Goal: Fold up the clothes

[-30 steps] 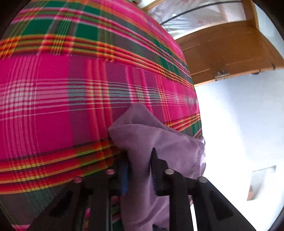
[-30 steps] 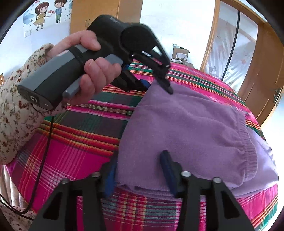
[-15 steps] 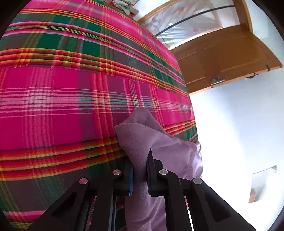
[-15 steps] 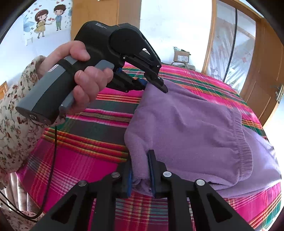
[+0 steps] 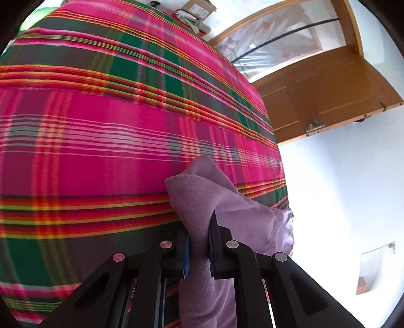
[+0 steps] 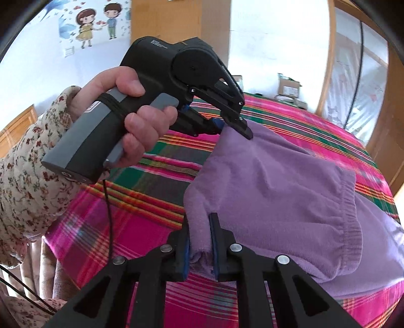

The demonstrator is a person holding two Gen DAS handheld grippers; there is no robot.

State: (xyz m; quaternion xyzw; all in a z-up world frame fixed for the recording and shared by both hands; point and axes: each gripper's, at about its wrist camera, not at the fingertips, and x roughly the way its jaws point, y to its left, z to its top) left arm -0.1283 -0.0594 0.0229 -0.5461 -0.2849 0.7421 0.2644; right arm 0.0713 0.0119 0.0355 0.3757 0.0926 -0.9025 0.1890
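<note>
Both grippers pinch one edge of the purple garment (image 6: pixel 272 191), the left gripper (image 6: pixel 233 127) at its far corner and the right gripper (image 6: pixel 199 242), whose jaws have just closed, at the near one, the rest trailing rightward across the plaid bed (image 6: pixel 156 176).

Bed with pink-green-red plaid cover (image 5: pixel 106 141) fills both views. Brown wooden door (image 5: pixel 328 101) with metal latch (image 5: pixel 313 127) past far edge. Cardboard boxes (image 6: pixel 287 87) behind bed. Cartoon boy-and-girl wall sticker (image 6: pixel 97 24) on white wall. Thin black cable (image 6: pixel 108 207) hanging over bed edge.
</note>
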